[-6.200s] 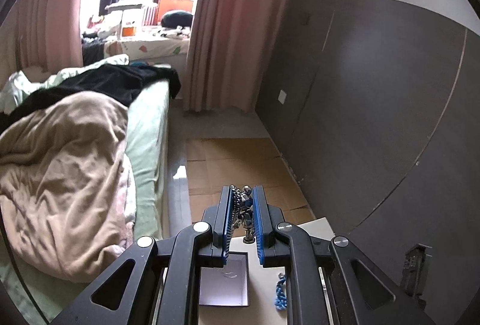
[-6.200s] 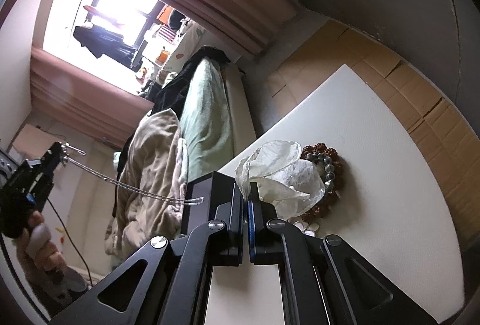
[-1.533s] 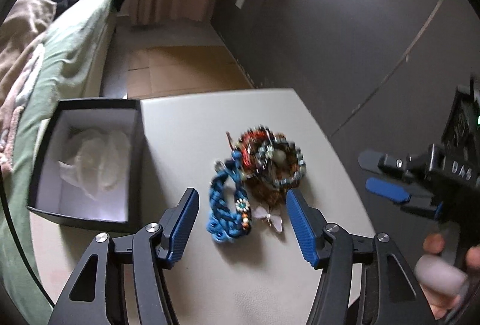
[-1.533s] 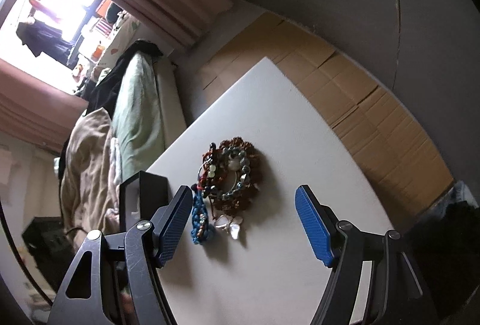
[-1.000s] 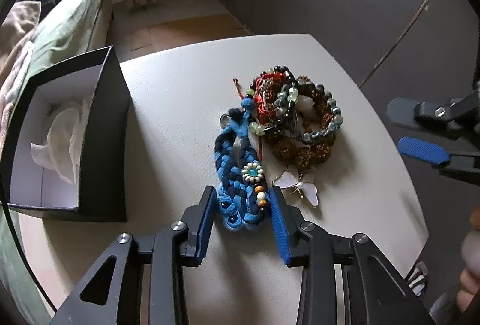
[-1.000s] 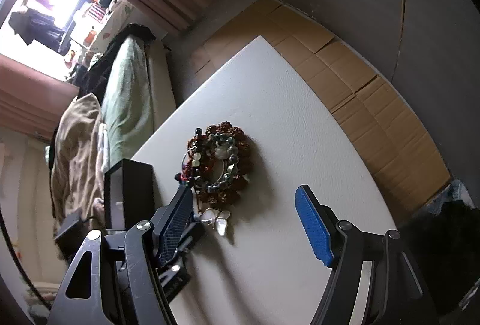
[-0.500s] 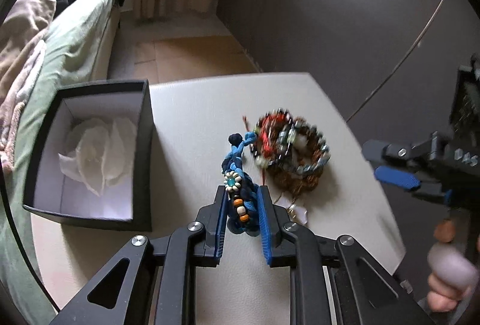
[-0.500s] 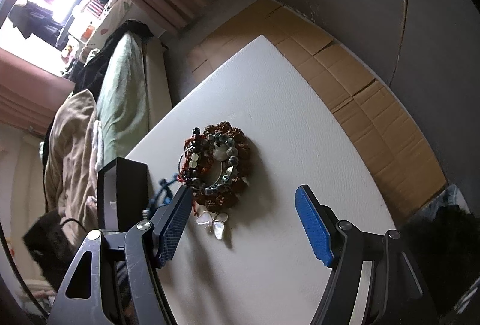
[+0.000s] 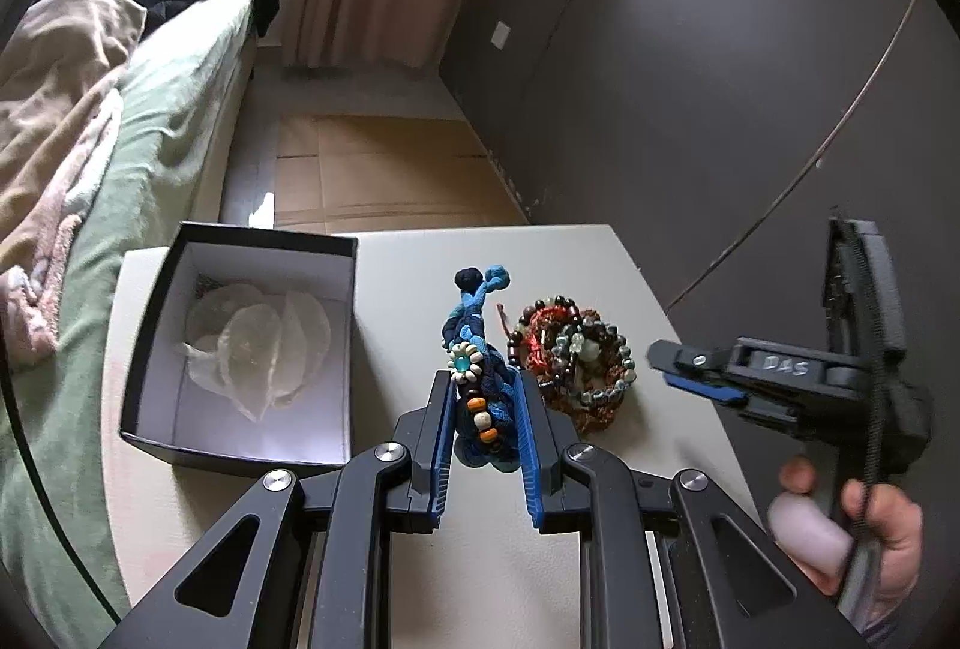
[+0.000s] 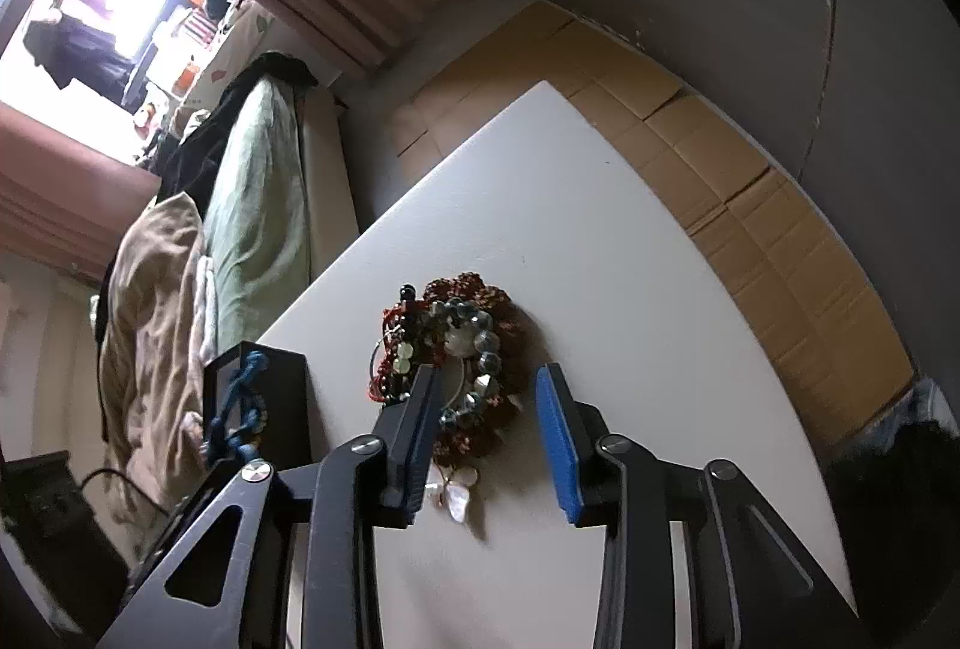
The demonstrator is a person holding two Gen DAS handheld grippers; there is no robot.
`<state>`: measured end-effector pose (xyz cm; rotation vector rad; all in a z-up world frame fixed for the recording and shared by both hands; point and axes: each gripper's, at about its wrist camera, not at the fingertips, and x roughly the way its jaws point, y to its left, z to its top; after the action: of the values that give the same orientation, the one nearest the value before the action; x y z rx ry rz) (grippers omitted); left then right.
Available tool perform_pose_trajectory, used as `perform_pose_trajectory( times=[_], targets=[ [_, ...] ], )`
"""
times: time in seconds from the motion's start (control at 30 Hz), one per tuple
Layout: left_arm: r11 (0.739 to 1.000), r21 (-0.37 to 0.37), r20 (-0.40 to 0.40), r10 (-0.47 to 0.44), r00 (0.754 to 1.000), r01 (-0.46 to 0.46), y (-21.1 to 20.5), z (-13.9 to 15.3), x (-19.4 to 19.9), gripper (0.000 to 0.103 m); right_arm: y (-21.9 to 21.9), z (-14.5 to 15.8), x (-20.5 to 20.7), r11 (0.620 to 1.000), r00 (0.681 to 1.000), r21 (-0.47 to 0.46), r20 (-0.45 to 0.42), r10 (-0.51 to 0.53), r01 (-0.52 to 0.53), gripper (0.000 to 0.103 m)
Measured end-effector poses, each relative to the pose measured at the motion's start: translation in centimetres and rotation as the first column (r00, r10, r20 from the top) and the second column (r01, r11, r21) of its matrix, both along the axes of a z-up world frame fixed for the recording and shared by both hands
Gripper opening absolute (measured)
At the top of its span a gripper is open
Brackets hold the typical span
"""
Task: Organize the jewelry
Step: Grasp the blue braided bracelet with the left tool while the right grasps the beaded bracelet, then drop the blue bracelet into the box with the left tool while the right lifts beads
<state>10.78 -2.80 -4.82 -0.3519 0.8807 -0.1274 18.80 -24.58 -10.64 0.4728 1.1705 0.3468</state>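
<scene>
With our left gripper (image 9: 485,418) clamped on the blue braided bracelet (image 9: 477,349) at 3 o'clock of the black box (image 9: 153,397), and our right gripper (image 10: 487,430) spread over the beaded bracelets (image 10: 456,343), snagging seemed likely.

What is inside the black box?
The black box holds a crumpled white tissue on its white lining. Anything under the tissue is covered, so it cannot be seen.
</scene>
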Motion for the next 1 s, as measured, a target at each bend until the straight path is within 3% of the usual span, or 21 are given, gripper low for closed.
perform_pose_trajectory(
  times=[0.27, 0.4, 0.53, 0.63, 0.67, 1.0],
  targets=[
    [0.999, -0.027, 0.014, 0.036, 0.999, -0.036, 2.1, 0.6, -0.5, 0.020, 2.4, -1.2, 1.0, 0.987, 1.000, -0.158, 0.011, 0.016, -0.014, 0.033],
    [0.998, -0.035, 0.021, 0.053, 0.998, -0.053, 2.8, 0.9, -1.0, 0.020, 3.1, -1.7, 1.3, 0.975, 0.999, -0.220, 0.014, 0.035, -0.031, 0.021],
    [0.997, -0.044, 0.026, 0.070, 0.997, -0.069, 3.8, 1.2, -1.1, 0.020, 3.0, -1.3, 1.1, 0.968, 0.999, -0.248, 0.032, 0.039, -0.030, 0.017],
    [0.996, -0.050, 0.033, 0.081, 0.996, -0.079, 4.3, 1.5, -1.1, 0.020, 2.8, -0.8, 0.7, 0.969, 0.998, -0.244, 0.051, 0.045, -0.031, 0.016],
    [0.995, -0.053, 0.036, 0.084, 0.996, -0.083, 4.5, 1.6, -1.2, 0.020, 2.7, -0.4, 0.6, 0.972, 0.997, -0.233, 0.060, 0.046, -0.030, 0.011],
    [0.985, -0.079, 0.037, 0.154, 0.987, -0.151, 7.5, 1.8, -1.7, 0.020, 0.6, 3.4, -1.3, 0.995, 0.982, -0.094, 0.184, 0.035, -0.018, 0.011]
  ],
)
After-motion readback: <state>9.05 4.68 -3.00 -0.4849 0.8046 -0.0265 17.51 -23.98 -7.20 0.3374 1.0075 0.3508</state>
